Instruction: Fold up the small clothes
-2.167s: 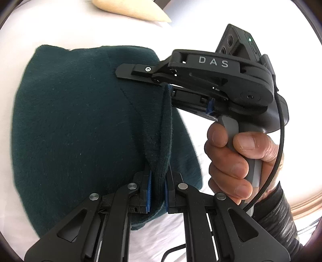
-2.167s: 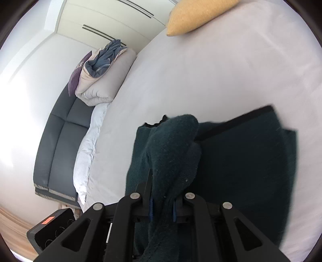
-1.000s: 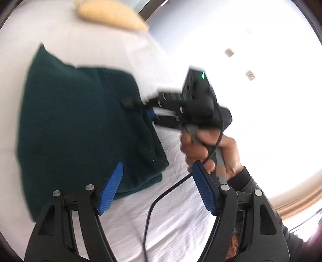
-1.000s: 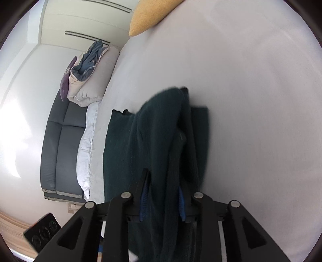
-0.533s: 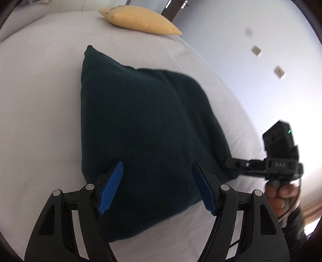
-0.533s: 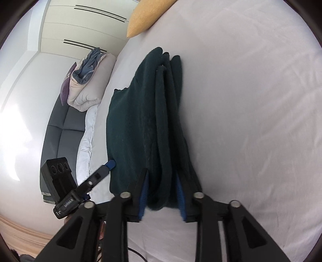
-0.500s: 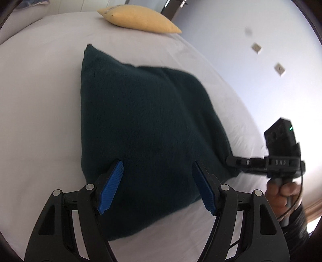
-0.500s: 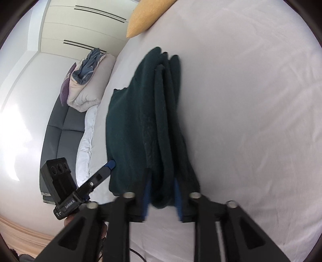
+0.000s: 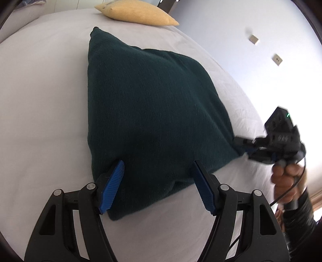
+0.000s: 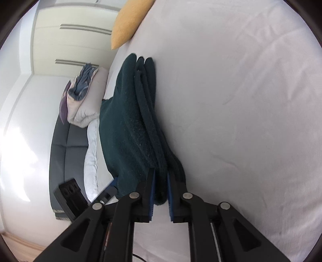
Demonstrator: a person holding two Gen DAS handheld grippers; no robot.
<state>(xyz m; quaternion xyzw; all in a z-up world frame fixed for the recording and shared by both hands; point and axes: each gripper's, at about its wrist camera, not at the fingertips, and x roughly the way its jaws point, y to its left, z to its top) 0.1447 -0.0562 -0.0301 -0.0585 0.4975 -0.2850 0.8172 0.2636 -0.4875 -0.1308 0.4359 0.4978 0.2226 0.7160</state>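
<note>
Lying folded on the white bed sheet (image 9: 40, 96), the dark green knit garment (image 9: 153, 104) shows several stacked layers. The right gripper (image 10: 161, 193) is clenched on its near corner — fabric pinched between the blue pads. The left gripper (image 9: 159, 185) hangs over the opposite edge, jaws spread wide, grasping nothing. A yellow pillow (image 9: 134, 12) sits beyond.

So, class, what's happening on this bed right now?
A person is folding a dark green knit garment on a white bed. The right tool is shut on the garment's folded corner, pinching stacked layers. The left tool hovers open above the near edge, holding nothing. A yellow pillow lies beyond.
</note>
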